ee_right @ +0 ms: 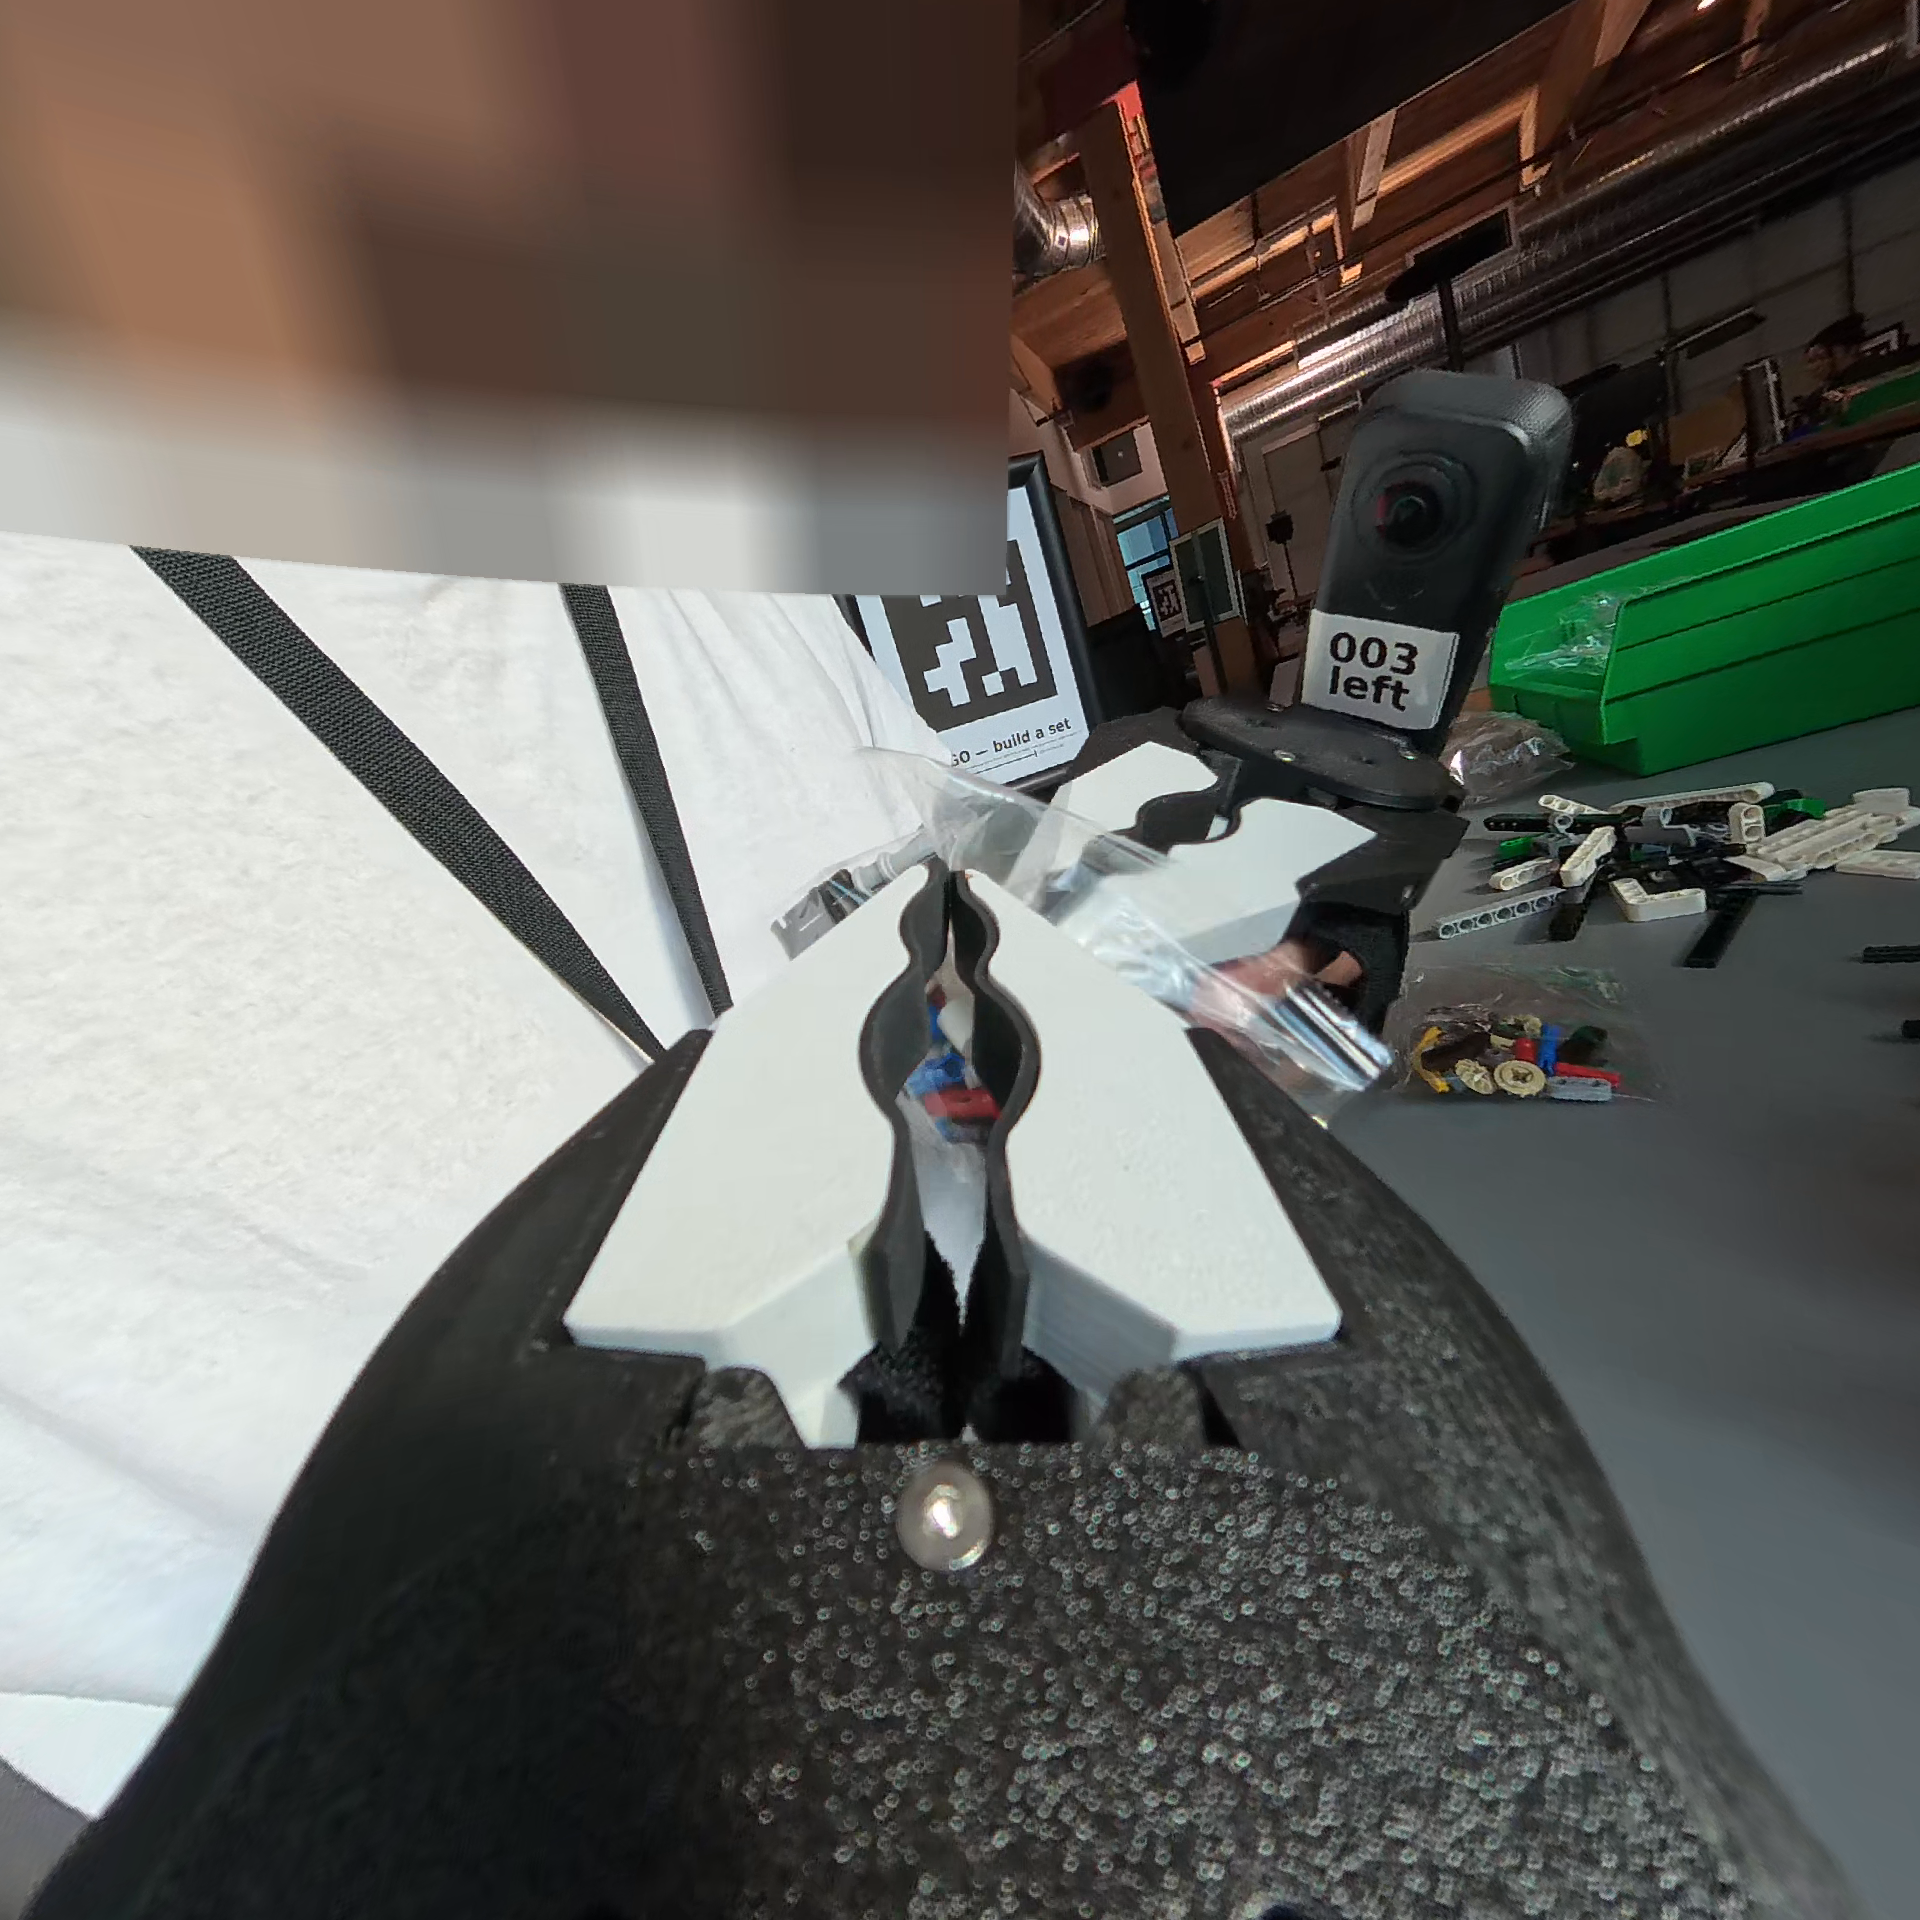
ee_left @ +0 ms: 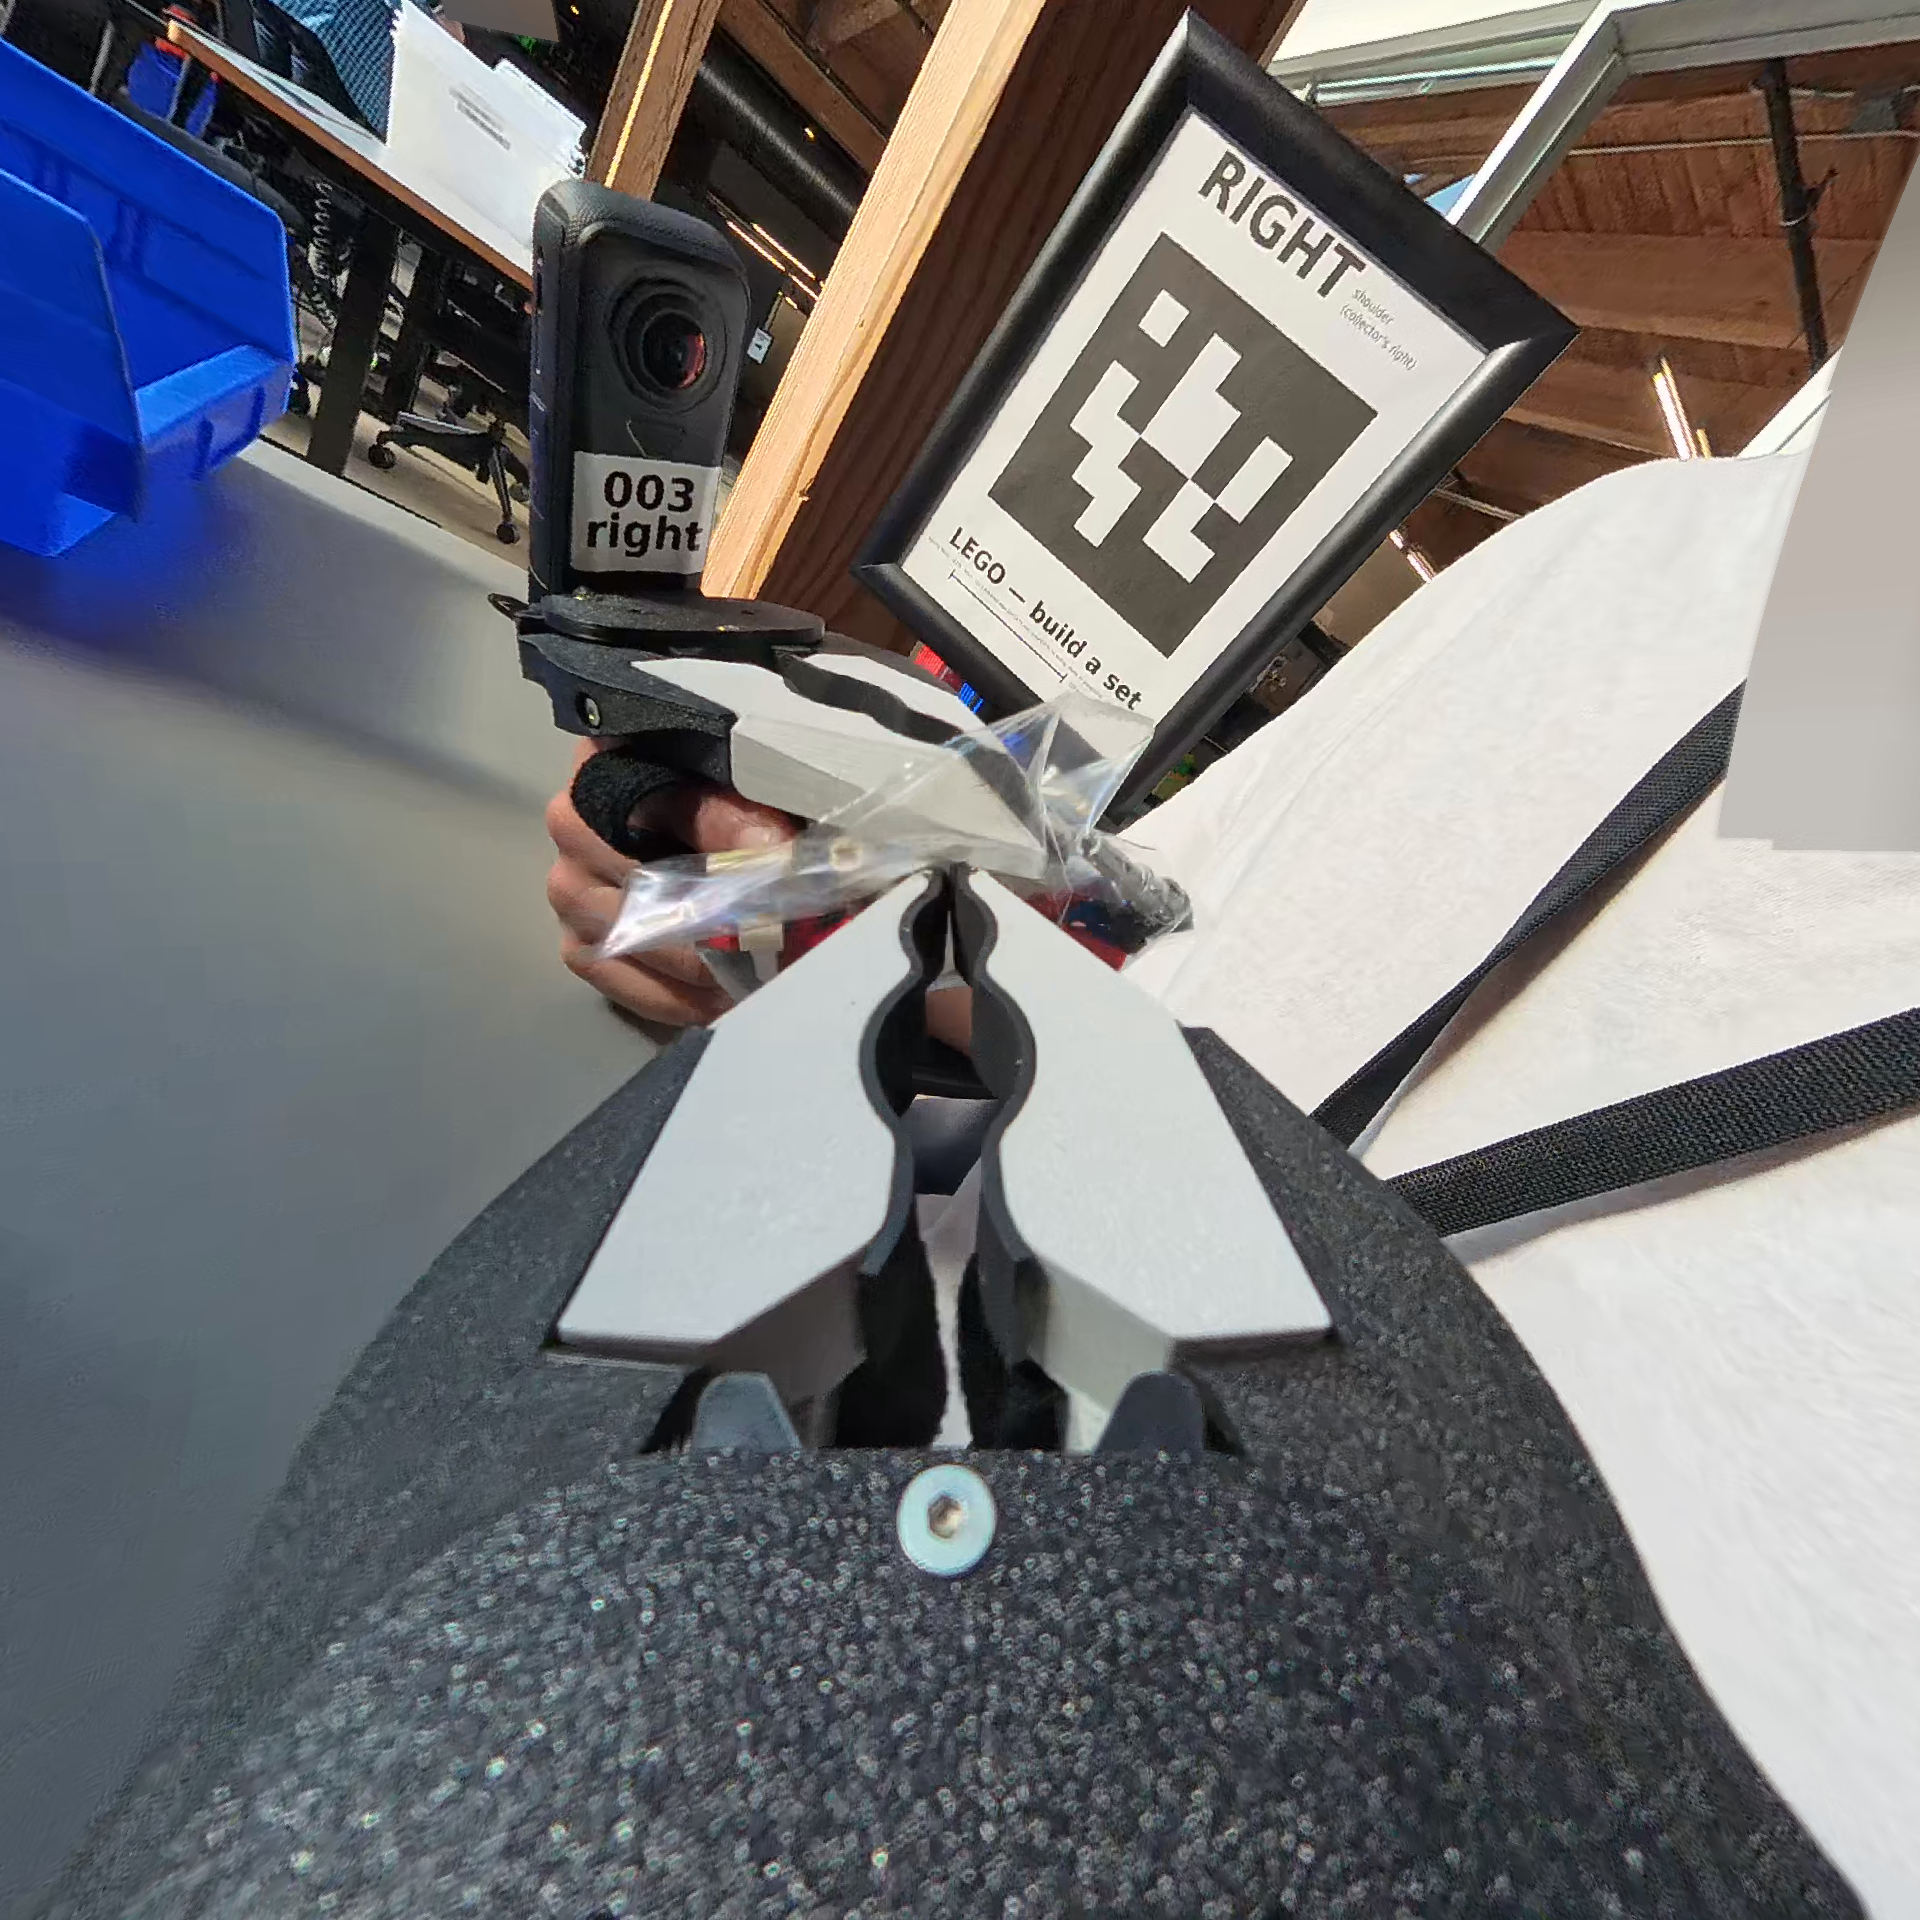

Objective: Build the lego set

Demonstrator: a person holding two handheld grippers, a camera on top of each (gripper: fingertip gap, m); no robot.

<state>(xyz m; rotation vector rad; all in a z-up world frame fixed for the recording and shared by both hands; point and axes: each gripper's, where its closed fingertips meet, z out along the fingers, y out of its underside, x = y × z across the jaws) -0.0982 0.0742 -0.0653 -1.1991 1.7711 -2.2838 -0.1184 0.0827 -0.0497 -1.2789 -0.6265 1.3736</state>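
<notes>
Both grippers clamp one clear plastic bag (ee_left: 914, 831) of small parts in the air. The left gripper (ee_left: 948, 883) jaws and right gripper (ee_right: 948, 878) jaws pinch its film. Loose bricks (ee_right: 1683, 852) lie on the grey surface (ee_right: 1662, 1247).

The left tongs (ee_left: 951, 883) and the right tongs (ee_right: 951, 878) both have pale grey fingers lined in black, set in speckled black bodies. Between them is a clear plastic bag (ee_left: 831, 862) showing red, blue and white small pieces. The worktop (ee_right: 1662, 1247) is plain grey. On it lie white, black and green loose bricks (ee_right: 1704, 862), and near them a second clear bag (ee_right: 1507, 1049) of yellow, red, blue and tan parts. A green bin (ee_right: 1714, 665) stands far right; a blue bin (ee_left: 125, 312) far left. The black-framed sign (ee_left: 1195, 416) bears a black-and-white blocky pattern.
</notes>
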